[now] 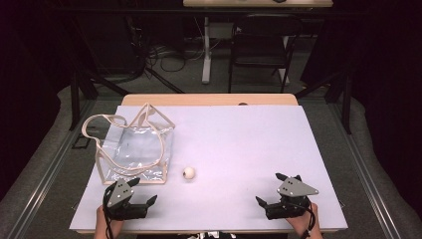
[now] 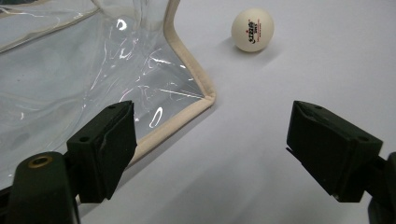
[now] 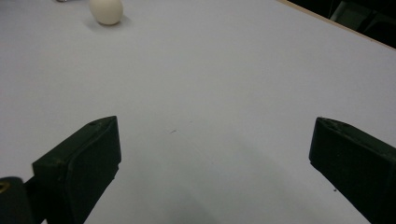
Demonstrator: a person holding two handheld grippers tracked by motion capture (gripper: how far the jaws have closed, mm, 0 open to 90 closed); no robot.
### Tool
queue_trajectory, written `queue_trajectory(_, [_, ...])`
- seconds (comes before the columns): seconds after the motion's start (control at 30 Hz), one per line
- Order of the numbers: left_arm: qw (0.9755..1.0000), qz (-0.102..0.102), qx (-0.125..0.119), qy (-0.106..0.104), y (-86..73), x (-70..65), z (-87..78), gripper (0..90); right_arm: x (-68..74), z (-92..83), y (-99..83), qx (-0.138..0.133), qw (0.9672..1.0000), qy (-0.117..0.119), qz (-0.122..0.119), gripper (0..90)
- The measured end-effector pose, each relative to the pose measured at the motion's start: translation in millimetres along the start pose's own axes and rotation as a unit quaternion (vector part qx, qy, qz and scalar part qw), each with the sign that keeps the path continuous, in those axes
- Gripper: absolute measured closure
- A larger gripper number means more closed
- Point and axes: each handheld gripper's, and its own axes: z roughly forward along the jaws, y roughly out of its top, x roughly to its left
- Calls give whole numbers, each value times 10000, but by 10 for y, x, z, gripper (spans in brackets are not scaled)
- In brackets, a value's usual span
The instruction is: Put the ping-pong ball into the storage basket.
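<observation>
Left gripper (image 1: 144, 191): jaws spread, empty, at 7 o'clock.
Right gripper (image 1: 268, 189): spread, empty, 5 o'clock.
Ball (image 1: 188, 173): beside the clear bag (image 1: 134, 149).

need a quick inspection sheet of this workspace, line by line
surface: pale mat over a wooden table, bare around the things
job's things: clear bag with beige trim and handles, lying at the left; white ball beside it, apart from it
clutter: nothing seen
grippers: left gripper open near the bag's corner; right gripper open, nothing between its jaws
cables: loose cables on the floor behind the table
surroundings: dark chair, white table leg, black curtains
</observation>
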Motion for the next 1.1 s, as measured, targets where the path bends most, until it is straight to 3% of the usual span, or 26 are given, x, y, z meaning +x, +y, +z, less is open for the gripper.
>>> queue_trajectory(0.53, [10000, -47, 27, -23, -23, 9, 7, 164, 28, 36, 55, 42, 10000, 43, 17, 19])
queue_trajectory(1.1, [10000, -39, 60, -7, -16, 8, 22, 164, 100, 168, 211, 104, 9997, 187, -135, 19])
